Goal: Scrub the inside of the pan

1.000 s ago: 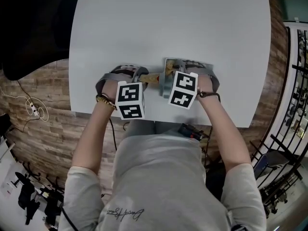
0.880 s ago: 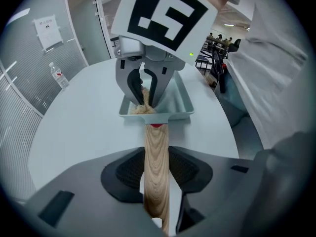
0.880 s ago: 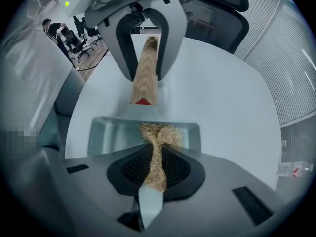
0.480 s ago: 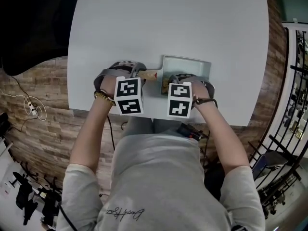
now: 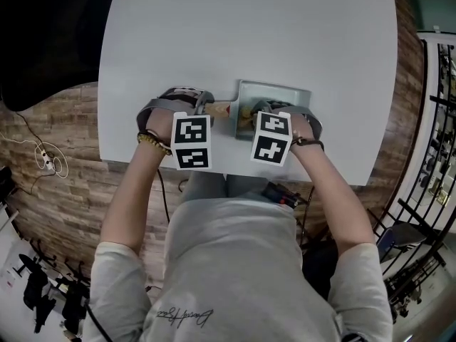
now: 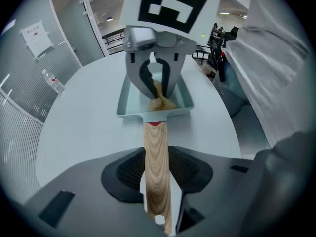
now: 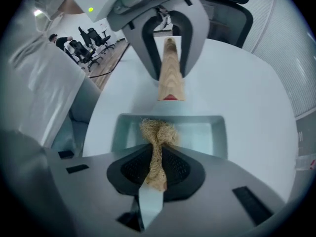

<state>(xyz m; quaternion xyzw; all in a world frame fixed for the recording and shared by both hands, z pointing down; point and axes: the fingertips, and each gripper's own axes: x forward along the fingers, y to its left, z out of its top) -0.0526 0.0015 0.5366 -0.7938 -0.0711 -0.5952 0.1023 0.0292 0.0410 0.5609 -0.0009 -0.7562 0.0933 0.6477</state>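
We list first the left gripper [image 6: 157, 174], grey plastic with black ribbed pads: its jaws are clamped on the one wooden handle [image 6: 156, 147], a flat, pale-grained bar that runs straight out between them. The right gripper [image 7: 157, 169], of the same make, has its jaws pinched on the one scrubber [image 7: 157, 132], a tan wad of coarse, stringy fibre squeezed to a narrow waist at the pads. Its frayed, bushy end sits inside the pan [image 7: 217, 132], close to the wall on the handle's side. We count one pan, rectangular and shallow, with rounded corners and a smooth, pale mint surface. A small red tab [image 6: 154, 124] marks where the handle meets its rim. Each gripper carries one white cube with black square markers, two in all: the left [image 5: 191, 142] and the right [image 5: 271, 138]. The pan rests on one table [image 5: 249, 34], with a smooth, matt white top and rounded corners, near the edge closest to the person. Both grippers point steeply down at it.
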